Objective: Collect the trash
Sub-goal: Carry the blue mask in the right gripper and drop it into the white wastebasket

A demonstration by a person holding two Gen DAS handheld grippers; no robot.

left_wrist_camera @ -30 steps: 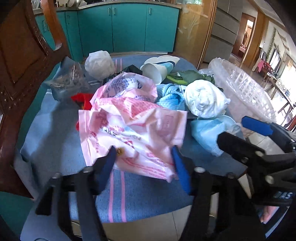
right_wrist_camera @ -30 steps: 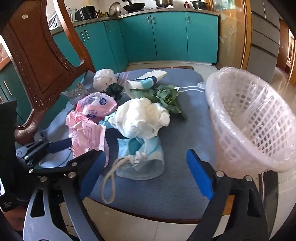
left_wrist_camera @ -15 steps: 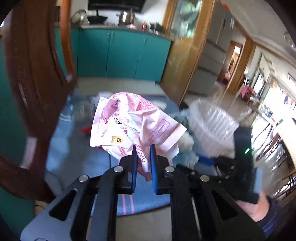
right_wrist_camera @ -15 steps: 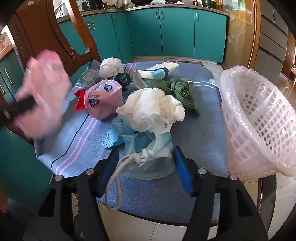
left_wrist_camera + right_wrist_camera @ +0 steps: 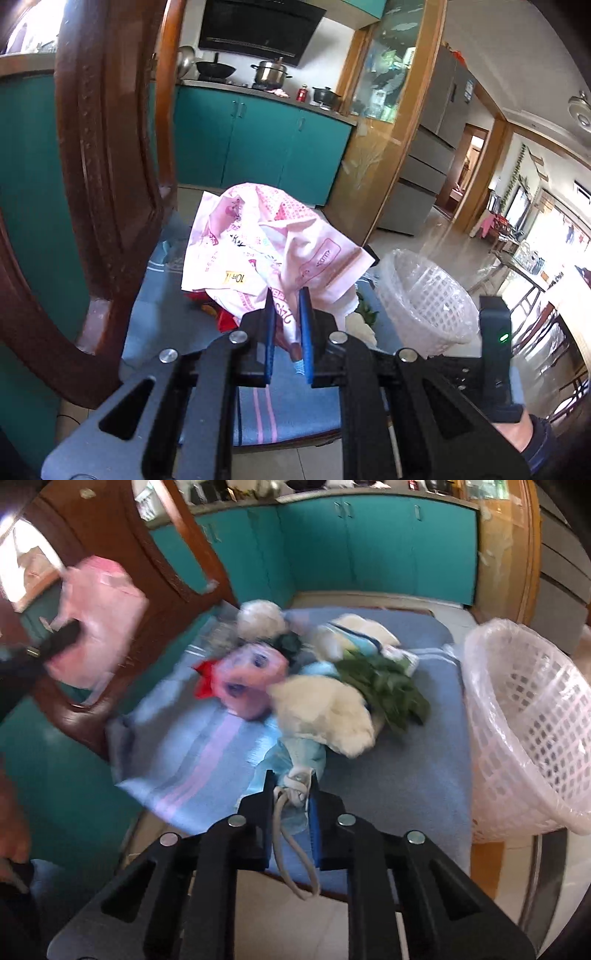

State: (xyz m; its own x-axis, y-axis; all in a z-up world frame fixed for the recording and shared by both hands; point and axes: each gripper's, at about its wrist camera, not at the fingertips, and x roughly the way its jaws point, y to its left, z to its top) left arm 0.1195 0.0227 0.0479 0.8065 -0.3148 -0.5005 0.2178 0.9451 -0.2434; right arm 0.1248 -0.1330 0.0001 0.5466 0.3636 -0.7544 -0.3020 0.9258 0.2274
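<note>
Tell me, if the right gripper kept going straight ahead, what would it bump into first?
Probably the white crumpled wad. The right gripper is closing on the light-blue mask with its cord, and that wad lies just beyond it, though the blur makes depth uncertain.

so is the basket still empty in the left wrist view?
Yes, the white basket shows only its clear liner inside; the pink wrapper hangs in the left claw.

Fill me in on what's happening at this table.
A person with a gripper in each hand is clearing trash off a table covered by a blue cloth. The left gripper is shut on a crumpled pink plastic bag, held up off the table. The right gripper is closing on a light blue face mask and its white strap, down at the near edge. Tissue wads, greens and a pink packet lie on the cloth. The white lined basket stands at the right.
</note>
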